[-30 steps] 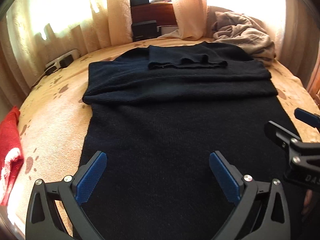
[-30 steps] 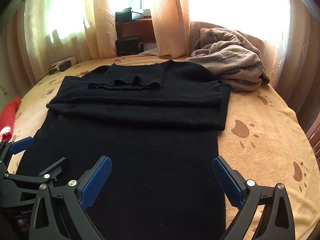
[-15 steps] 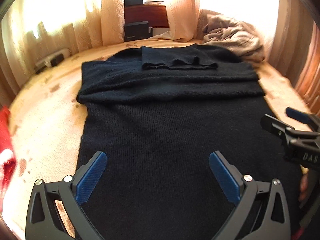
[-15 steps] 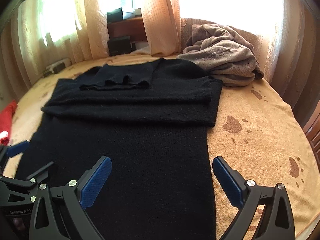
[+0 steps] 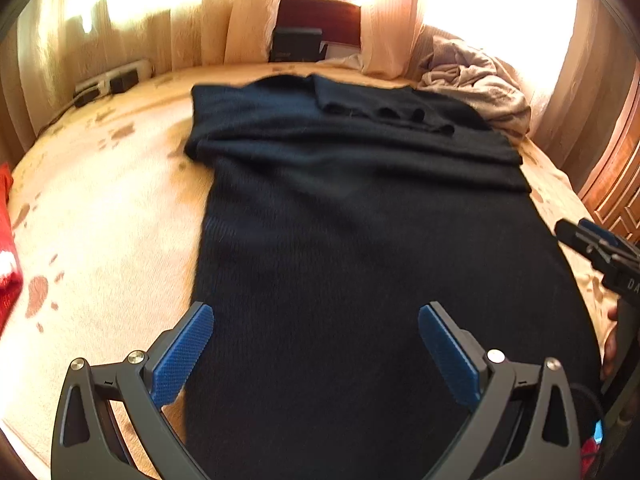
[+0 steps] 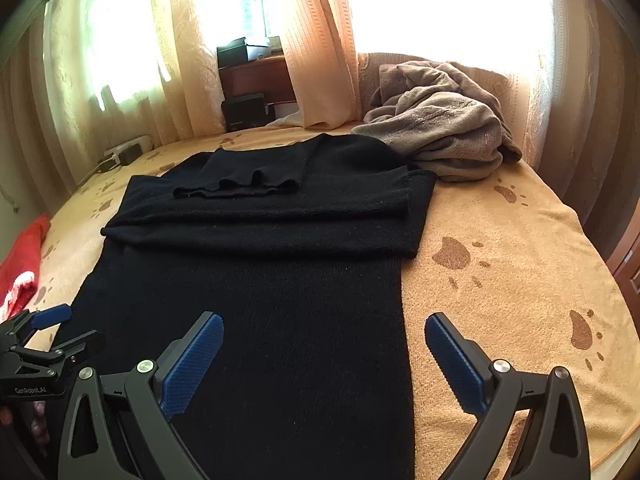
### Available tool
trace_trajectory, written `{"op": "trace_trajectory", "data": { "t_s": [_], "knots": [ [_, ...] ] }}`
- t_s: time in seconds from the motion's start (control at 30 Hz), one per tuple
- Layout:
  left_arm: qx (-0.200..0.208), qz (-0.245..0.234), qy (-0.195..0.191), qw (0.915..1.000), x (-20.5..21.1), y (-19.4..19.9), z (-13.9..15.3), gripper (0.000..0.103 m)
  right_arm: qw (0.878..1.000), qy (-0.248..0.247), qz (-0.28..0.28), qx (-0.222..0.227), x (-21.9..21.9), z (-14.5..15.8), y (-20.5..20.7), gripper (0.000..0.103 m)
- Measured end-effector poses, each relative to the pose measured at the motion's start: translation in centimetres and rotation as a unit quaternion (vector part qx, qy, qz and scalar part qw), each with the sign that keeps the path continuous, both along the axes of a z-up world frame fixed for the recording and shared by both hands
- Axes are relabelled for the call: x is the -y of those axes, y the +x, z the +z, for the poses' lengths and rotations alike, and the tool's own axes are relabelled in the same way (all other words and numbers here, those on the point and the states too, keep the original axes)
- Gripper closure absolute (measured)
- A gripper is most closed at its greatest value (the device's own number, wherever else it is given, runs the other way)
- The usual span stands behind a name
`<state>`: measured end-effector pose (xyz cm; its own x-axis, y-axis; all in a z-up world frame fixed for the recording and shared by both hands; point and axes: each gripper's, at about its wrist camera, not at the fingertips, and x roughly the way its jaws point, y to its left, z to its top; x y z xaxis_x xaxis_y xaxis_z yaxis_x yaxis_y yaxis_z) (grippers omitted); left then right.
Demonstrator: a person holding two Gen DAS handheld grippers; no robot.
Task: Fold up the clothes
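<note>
**Q:** Both claws, how do they stand?

**A:** Left claw [image 5: 316, 344] hangs with its blue-padded fingers [image 5: 182, 354] spread wide apart, gripping nothing, low over the near part of a black knitted sweater [image 5: 360, 248]. Its left finger sits at the sweater's left edge. Right claw [image 6: 324, 354] is likewise spread wide and empty; its left finger is over the black knit and its right finger over the bed cover, so it straddles the sweater's right edge.

**Q:** Where does the sweater lie?

**A:** Flat on a bed with a tan plush cover printed with brown paw marks [image 6: 500, 280]. The body runs from the near edge toward the far side. At the far end the sleeves are folded across the chest, forming a wider black band, with a ribbed cuff [image 6: 240, 184] lying on top.

**Q:** What else is on the bed?

**A:** A crumpled grey-brown knitted garment [image 6: 440, 136] heaped at the far right, touching the sweater's far right corner. A red garment with white trim [image 5: 6, 264] at the left edge, well apart from the sweater.

**Q:** And beyond the bed?

**A:** Pale peach curtains [image 6: 320, 52] with bright window light behind, a dark wooden cabinet [image 6: 256, 76] holding black boxes, and a white power strip [image 5: 108, 82] at the far left.
</note>
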<state>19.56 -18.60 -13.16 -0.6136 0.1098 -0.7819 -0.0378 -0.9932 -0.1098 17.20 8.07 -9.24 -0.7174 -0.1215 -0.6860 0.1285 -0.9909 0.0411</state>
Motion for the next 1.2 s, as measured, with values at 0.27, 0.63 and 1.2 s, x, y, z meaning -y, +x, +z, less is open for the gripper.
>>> {"op": "trace_trajectory", "data": {
  "t_s": [0.27,0.63,1.2],
  "knots": [
    [-0.011,-0.036,0.06,0.9975,2.3,2.2,0.3,0.0,0.997,-0.032,0.07,-0.015,-1.1,-0.3,3.1,0.0],
    [0.004,-0.089,0.026,0.9956,4.0,6.9,0.6,0.0,0.989,-0.033,0.14,-0.035,-2.9,0.3,9.1,0.0],
    [0.029,-0.173,0.093,0.9802,3.8,15.4,0.2,0.0,0.988,0.041,0.149,-0.025,-3.3,-2.4,14.7,0.005]
  ]
}}
